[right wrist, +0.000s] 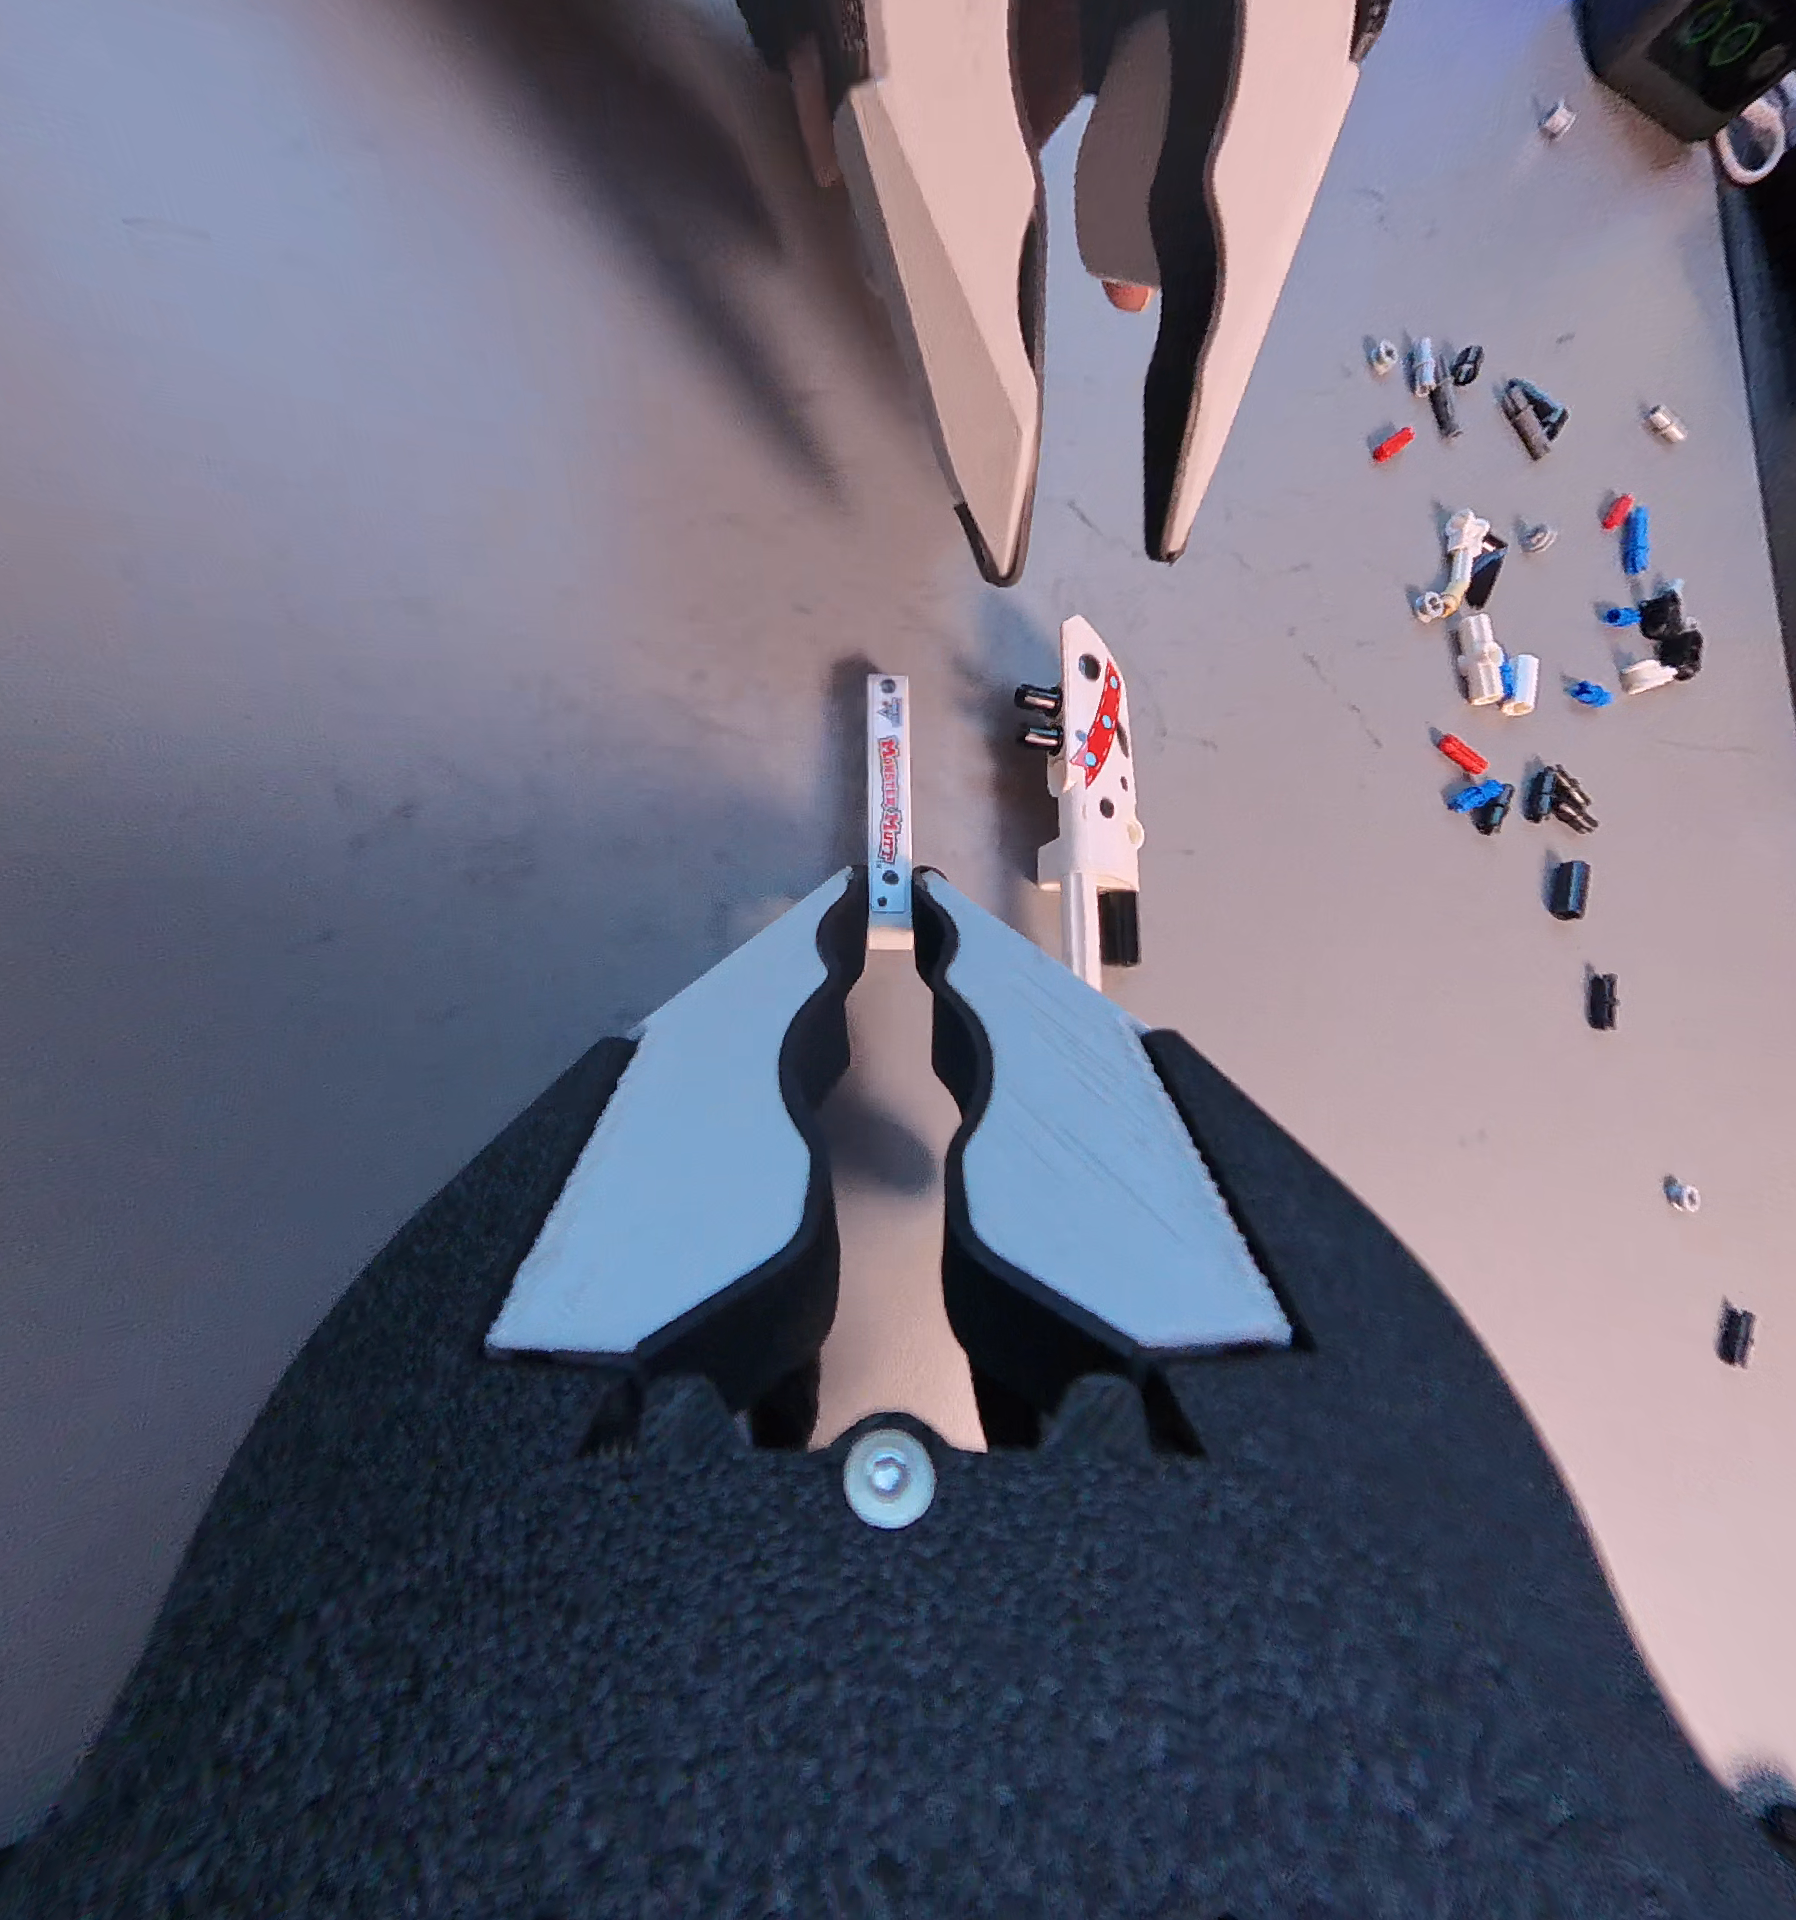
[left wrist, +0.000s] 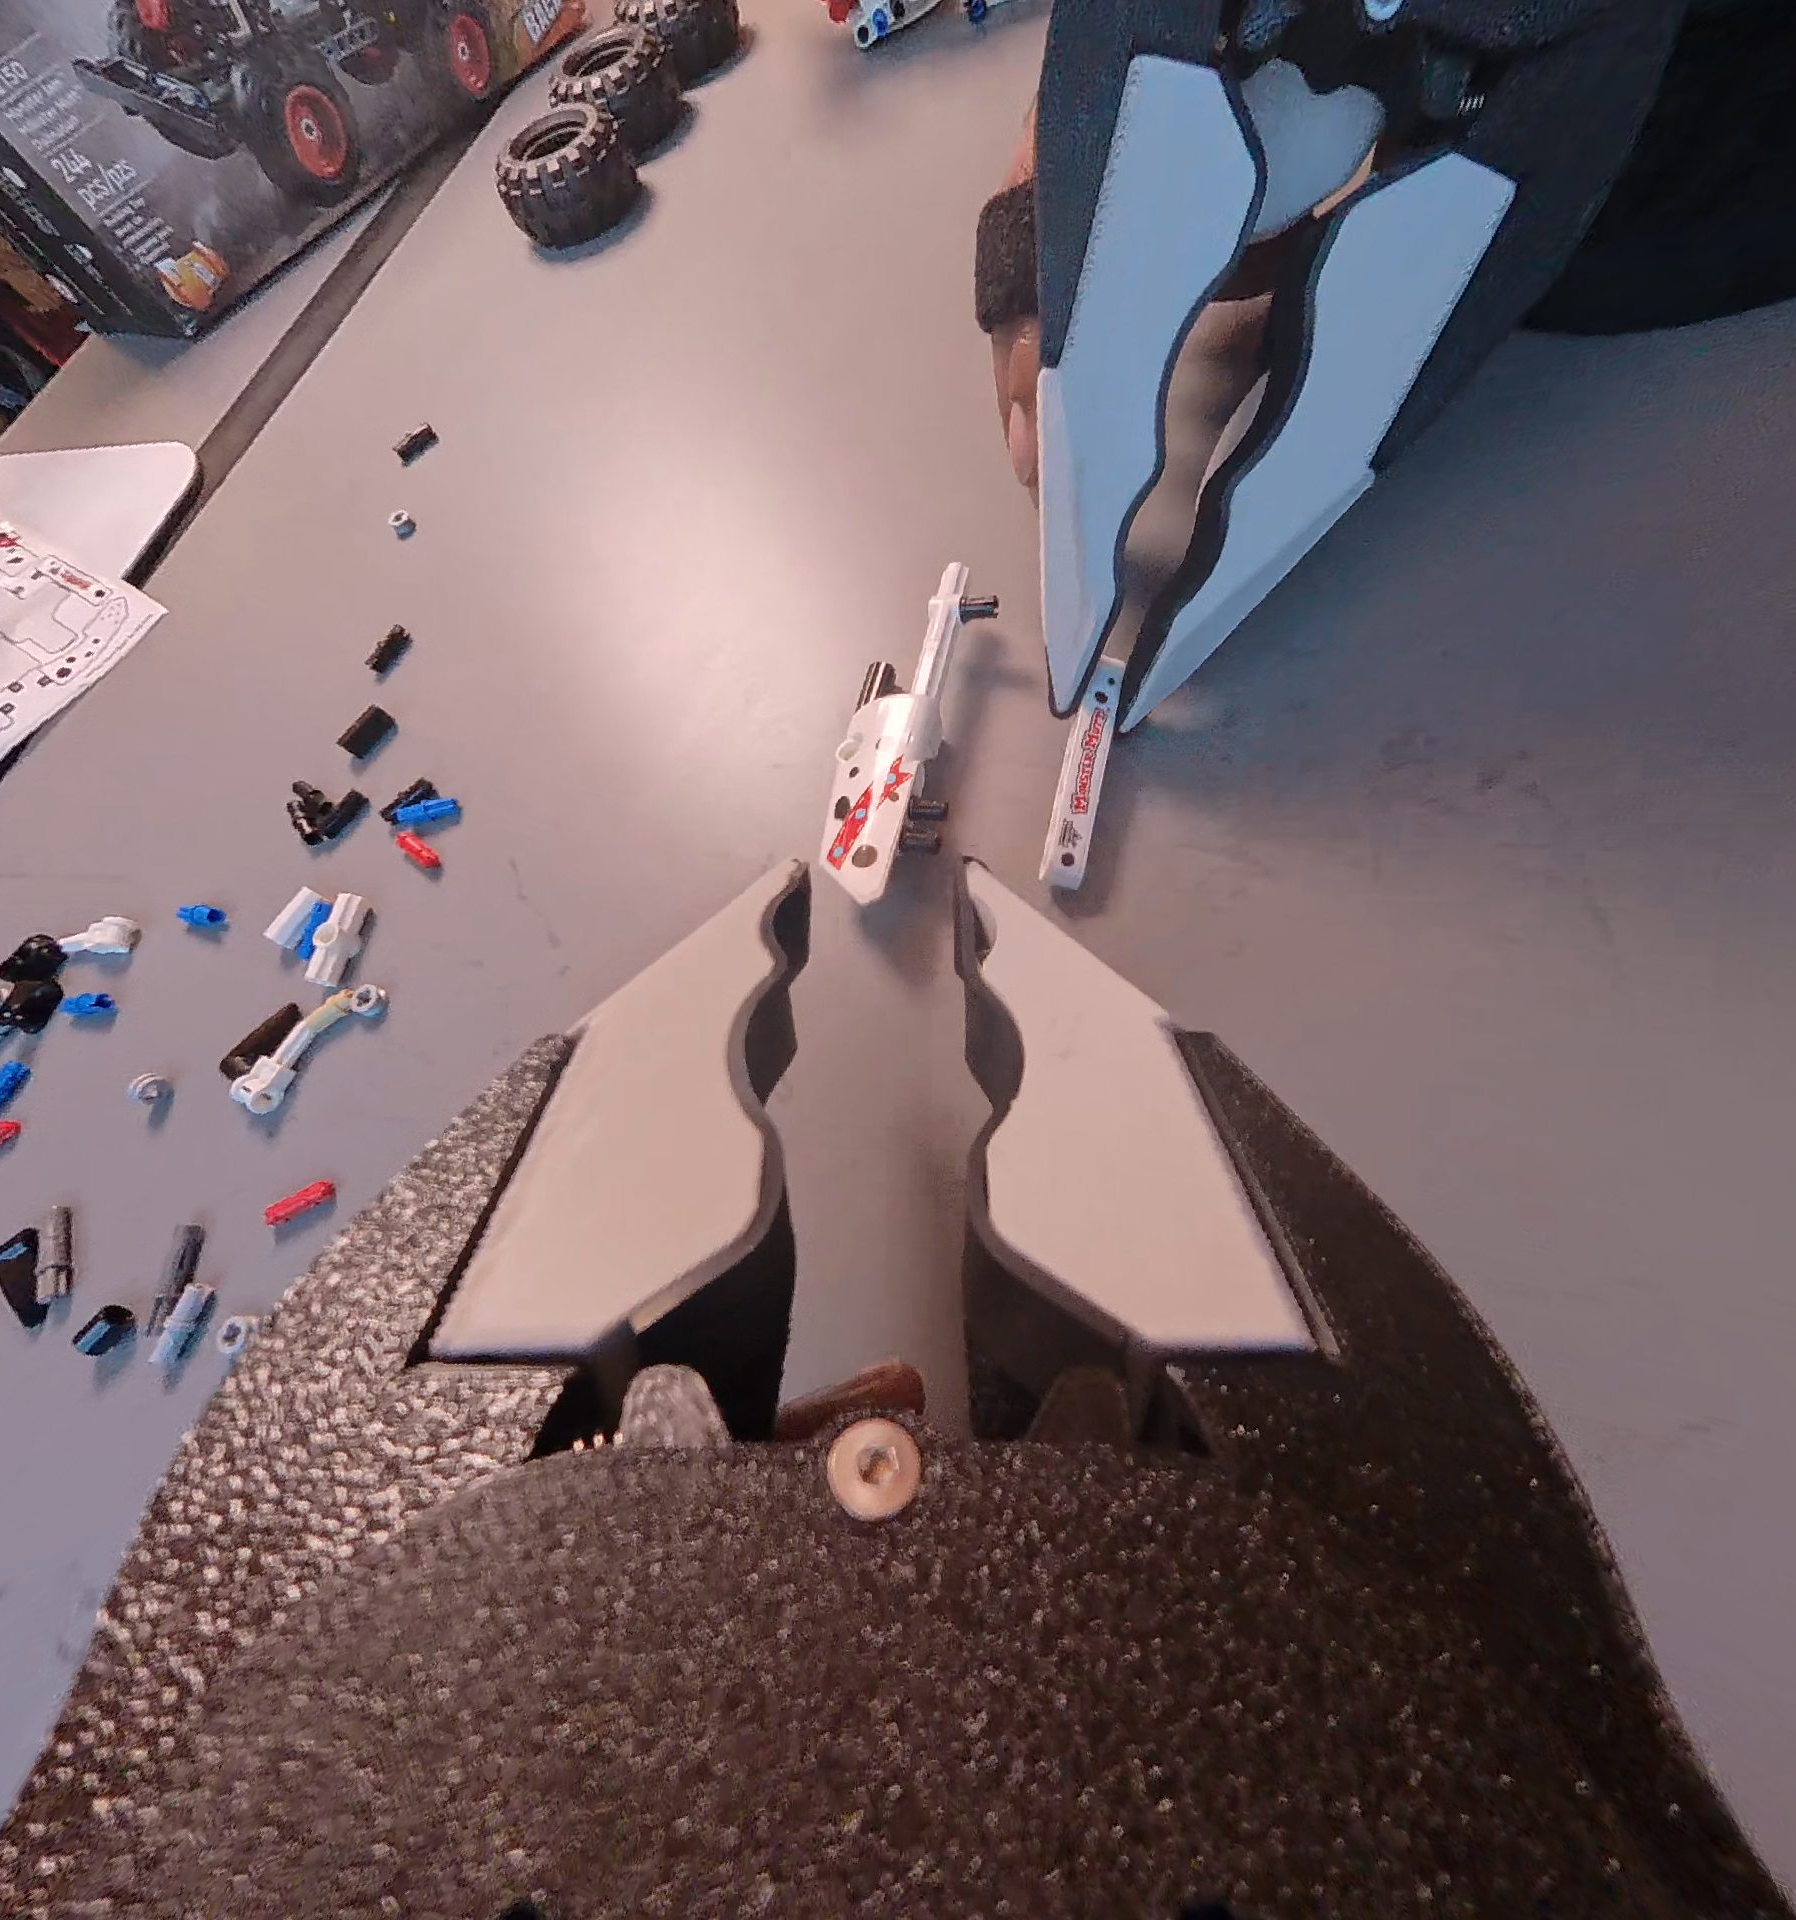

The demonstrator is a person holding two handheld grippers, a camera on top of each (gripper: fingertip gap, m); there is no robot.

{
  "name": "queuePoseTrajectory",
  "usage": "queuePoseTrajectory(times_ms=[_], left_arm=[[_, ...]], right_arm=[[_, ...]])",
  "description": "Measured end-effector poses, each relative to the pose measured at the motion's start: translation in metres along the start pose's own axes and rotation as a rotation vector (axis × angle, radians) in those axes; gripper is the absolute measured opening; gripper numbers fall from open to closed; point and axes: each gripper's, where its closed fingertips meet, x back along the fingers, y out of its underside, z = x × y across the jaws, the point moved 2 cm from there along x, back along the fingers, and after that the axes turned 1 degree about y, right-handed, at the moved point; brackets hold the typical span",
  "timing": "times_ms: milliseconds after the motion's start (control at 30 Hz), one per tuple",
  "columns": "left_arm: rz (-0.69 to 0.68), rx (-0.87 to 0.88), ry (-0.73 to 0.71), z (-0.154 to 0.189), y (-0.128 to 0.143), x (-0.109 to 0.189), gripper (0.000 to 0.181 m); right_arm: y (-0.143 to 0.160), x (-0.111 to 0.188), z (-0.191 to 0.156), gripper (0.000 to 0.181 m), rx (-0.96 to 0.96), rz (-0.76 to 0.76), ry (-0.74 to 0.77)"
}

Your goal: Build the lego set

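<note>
A white panel assembly (left wrist: 889,764) with a red sticker and black pins lies on the grey table (left wrist: 665,468). It also shows in the right wrist view (right wrist: 1091,774). My left gripper (left wrist: 881,883) is open and empty, its tips just short of the assembly's near end; it shows from the front in the right wrist view (right wrist: 1081,561). My right gripper (right wrist: 889,888) is shut on the end of a narrow white beam (right wrist: 890,779) with a sticker, which lies on the table beside the assembly. The right gripper (left wrist: 1093,717) and the beam (left wrist: 1081,795) also show in the left wrist view.
Several small black, blue, red and white pins and connectors (left wrist: 322,935) lie scattered to the left, and they show at the right in the right wrist view (right wrist: 1528,644). Black tyres (left wrist: 603,125), the set's box (left wrist: 198,135) and a sticker sheet (left wrist: 11,644) sit at the far left. Tip to tip, the grippers are about 7 cm apart.
</note>
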Motion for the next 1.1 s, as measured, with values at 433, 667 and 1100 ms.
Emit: queuePoseTrajectory(times_ms=[433,667,1100], left_arm=[[-0.022,-0.029,0.129,0.020,0.001,-0.003,0.028],[-0.004,-0.077,0.182,0.037,-0.012,-0.013,0.029],[-0.218,-0.187,0.165,0.042,0.003,-0.022,0.011]], right_arm=[[0.005,0.031,0.029,0.016,-0.225,0.122,-0.043],[0.007,0.007,0.054,0.030,-0.209,0.044,-0.084],[0.027,0.000,0.044,0.023,-0.207,-0.085,-0.201]])
